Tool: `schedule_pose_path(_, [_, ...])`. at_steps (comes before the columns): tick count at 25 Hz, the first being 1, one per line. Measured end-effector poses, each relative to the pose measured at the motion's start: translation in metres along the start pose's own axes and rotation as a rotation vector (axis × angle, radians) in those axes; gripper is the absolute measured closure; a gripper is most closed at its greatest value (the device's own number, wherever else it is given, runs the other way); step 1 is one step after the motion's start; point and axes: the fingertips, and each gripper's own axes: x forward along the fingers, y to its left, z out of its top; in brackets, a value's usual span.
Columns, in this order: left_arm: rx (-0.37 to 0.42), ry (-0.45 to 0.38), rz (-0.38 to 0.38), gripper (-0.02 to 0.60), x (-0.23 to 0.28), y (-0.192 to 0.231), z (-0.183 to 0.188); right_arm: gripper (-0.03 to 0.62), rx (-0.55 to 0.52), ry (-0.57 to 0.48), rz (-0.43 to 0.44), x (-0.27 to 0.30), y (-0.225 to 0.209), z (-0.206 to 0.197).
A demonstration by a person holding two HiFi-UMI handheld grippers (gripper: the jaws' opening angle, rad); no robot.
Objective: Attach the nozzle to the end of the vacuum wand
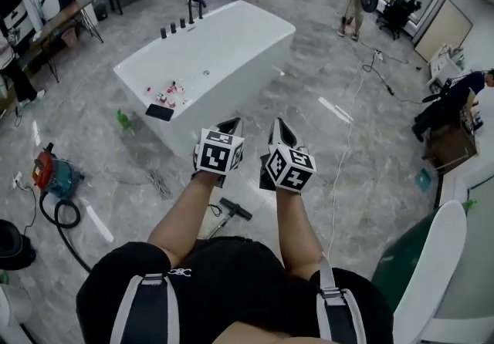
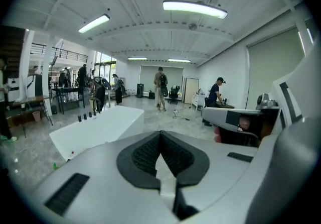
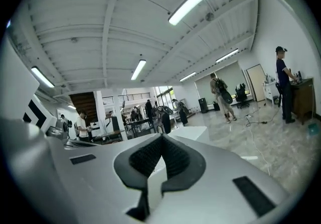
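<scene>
Down on the floor beside my left forearm, the black nozzle [image 1: 235,210] is lying at the end of a thin wand [image 1: 214,227]; I cannot tell if they are joined. I am holding the left tool [image 1: 230,126] and right tool [image 1: 281,128] closed and empty, well above. Both parts are looking light, stiff and slick, so I am favouring the nozzle's neck.

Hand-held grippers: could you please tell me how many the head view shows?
2: the left hand-held gripper left of centre, the right hand-held gripper beside it; none seems hidden.
</scene>
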Motion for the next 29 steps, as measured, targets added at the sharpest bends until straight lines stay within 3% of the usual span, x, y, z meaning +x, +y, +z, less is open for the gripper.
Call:
schedule_pose_path(5, [0.066,-0.103,0.037,0.571,-0.022,-0.015,0.051,0.582,0.01,-0.121,-0.008,-0.028,-0.003,0.056])
schedule_pose_path(9, [0.115,-0.187,0.043,0.571,-0.025,-0.023,0.076,0.582,0.012,-0.154,0.014,-0.034,-0.001,0.074])
schedule_pose_path(13, [0.08,-0.183,-0.02,0.571,-0.016,-0.035,0.076,0.581,0.027,-0.15,0.025,-0.028,-0.004,0.073])
schedule_pose_path(29, [0.083,-0.149,0.0,0.571,-0.006,-0.044,0.079,0.582,0.05,-0.149,0.089,-0.017,-0.01,0.082])
